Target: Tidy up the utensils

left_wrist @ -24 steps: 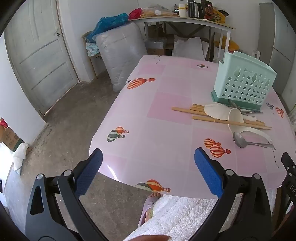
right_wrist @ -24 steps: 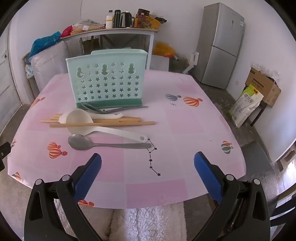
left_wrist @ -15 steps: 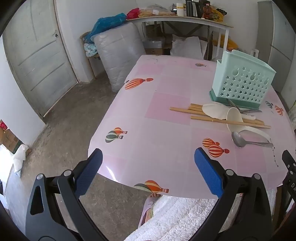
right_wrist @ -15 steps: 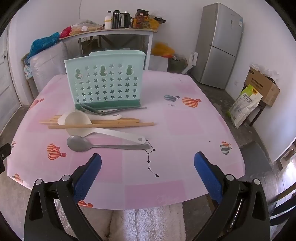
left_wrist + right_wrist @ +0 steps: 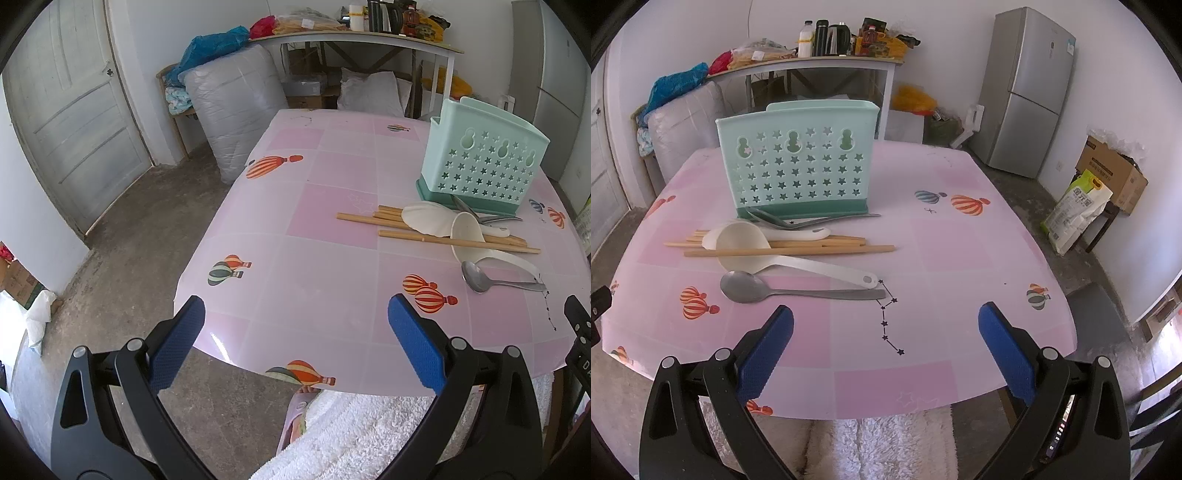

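A mint-green utensil holder point(image 5: 798, 162) with star holes stands upright on the pink table point(image 5: 942, 258). In front of it lie metal cutlery point(image 5: 812, 220), a white ladle point(image 5: 746, 243), wooden chopsticks point(image 5: 790, 251) and a steel spoon point(image 5: 746, 288). My right gripper point(image 5: 884, 347) is open and empty above the table's near edge, short of the spoon. My left gripper point(image 5: 293, 332) is open and empty at the table's left corner; the holder point(image 5: 484, 162), ladle point(image 5: 465, 236), chopsticks point(image 5: 369, 218) and spoon point(image 5: 476, 277) lie to its far right.
A white fluffy rug point(image 5: 879, 443) lies on the floor below the table. A fridge point(image 5: 1027, 88) stands at the back right, a cluttered side table point(image 5: 820, 62) behind, a wrapped grey bundle point(image 5: 232, 107) and a door point(image 5: 70, 110) to the left.
Both grippers have shifted slightly toward the table; the holder and utensils look a little nearer in the right wrist view. Both stay open and empty.
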The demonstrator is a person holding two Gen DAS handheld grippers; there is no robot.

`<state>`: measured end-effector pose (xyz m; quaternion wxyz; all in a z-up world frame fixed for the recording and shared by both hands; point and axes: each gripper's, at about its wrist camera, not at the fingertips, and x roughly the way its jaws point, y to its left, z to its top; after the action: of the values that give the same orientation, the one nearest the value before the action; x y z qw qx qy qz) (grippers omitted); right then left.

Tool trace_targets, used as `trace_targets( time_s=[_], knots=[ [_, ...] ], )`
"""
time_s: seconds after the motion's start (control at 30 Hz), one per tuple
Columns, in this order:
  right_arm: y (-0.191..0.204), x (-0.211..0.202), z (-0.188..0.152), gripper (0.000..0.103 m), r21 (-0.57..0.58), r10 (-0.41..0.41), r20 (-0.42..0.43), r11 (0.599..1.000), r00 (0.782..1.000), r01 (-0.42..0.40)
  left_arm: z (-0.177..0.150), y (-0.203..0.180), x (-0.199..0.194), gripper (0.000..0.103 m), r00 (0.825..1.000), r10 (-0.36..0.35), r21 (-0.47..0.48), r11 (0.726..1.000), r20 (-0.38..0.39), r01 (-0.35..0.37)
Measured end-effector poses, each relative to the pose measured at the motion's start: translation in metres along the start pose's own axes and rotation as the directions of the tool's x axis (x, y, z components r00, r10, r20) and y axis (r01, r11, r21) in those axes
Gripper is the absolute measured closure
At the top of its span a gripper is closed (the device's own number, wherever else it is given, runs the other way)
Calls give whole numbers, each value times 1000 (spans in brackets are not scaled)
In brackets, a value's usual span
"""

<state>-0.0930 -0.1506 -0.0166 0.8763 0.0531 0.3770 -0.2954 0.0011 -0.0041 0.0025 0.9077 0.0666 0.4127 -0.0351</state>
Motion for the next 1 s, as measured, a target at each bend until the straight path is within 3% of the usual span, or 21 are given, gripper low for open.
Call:
trace_targets(
  time_s=[1.0],
  knots=[
    [-3,0,3,5,2,-24,9,1000,1000,24,2,-3,2,7,1000,-25,16,1000,6,25]
  ],
)
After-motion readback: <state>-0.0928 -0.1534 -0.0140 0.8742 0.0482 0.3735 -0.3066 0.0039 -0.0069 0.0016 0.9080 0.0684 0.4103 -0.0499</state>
